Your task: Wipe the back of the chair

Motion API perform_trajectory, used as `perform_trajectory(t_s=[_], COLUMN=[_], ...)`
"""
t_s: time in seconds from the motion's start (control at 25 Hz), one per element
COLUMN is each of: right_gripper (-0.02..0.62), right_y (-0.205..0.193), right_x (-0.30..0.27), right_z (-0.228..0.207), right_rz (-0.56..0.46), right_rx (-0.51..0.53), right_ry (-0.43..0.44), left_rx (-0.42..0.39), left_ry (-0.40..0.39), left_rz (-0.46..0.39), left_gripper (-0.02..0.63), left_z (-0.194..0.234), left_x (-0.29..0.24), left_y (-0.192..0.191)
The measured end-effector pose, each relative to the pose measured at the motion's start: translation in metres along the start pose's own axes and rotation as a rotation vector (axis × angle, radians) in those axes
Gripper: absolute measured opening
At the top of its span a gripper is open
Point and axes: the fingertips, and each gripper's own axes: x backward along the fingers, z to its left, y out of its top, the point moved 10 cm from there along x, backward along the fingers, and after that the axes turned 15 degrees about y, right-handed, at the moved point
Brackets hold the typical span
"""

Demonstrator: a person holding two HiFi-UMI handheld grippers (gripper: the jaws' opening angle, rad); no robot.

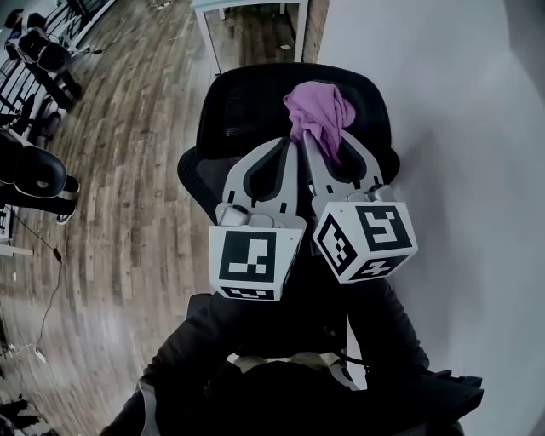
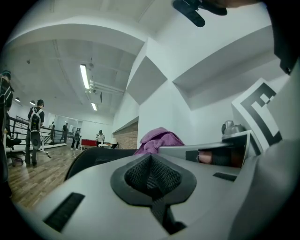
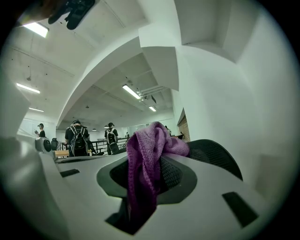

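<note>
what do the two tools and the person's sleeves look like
The left tool and right tool have light grey, wedge-shaped jaws with black teardrop insets of mesh texture. Each carries a white cube printed with black square markers. The sleeves are dark.

Chair back (image 1: 247,106) dead ahead, under both grippers. Wall (image 1: 460,102) to its right, floor (image 1: 128,170) to its left, desk (image 1: 247,3) behind it. Left gripper (image 1: 288,153) and right gripper (image 1: 328,149) side by side, nearly touching. Cloth (image 1: 319,115) sits between the right one's fingers (image 1: 362,162), over the chair back's upper part.
</note>
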Motion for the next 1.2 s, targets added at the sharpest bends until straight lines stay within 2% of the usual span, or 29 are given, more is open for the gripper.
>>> perform_trajectory(t_s=[0.16, 0.4, 0.56, 0.76, 1.0, 1.12, 1.2], right_gripper=[0.107, 0.107, 0.107, 0.106, 0.103, 0.103, 0.100], right_y=[0.000, 0.028, 0.028, 0.031, 0.021, 0.019, 0.019], right_x=[-0.003, 0.003, -0.004, -0.015, -0.032, -0.034, -0.038], right_z=[-0.019, -0.064, -0.084, -0.090, -0.088, -0.087, -0.087], right_rz=[0.010, -0.002, 0.067, 0.119, 0.154, 0.197, 0.221], right_rx=[0.017, 0.042, 0.040, 0.089, 0.166, 0.194, 0.176], right_ry=[-0.048, -0.272, -0.390, -0.443, -0.475, -0.476, -0.449], left_rx=[-0.023, -0.062, -0.046, -0.035, -0.036, -0.038, -0.042], left_ry=[0.000, -0.047, -0.063, -0.048, -0.013, -0.007, -0.006], left_rz=[-0.008, -0.024, 0.004, 0.021, 0.003, 0.000, -0.003], left_gripper=[0.009, 0.009, 0.009, 0.009, 0.009, 0.009, 0.009], left_z=[-0.001, -0.017, -0.022, -0.014, 0.009, 0.013, 0.016], left_x=[-0.018, -0.053, -0.058, -0.056, -0.052, -0.044, -0.040], left_y=[0.001, 0.008, -0.004, -0.010, -0.010, -0.011, -0.011])
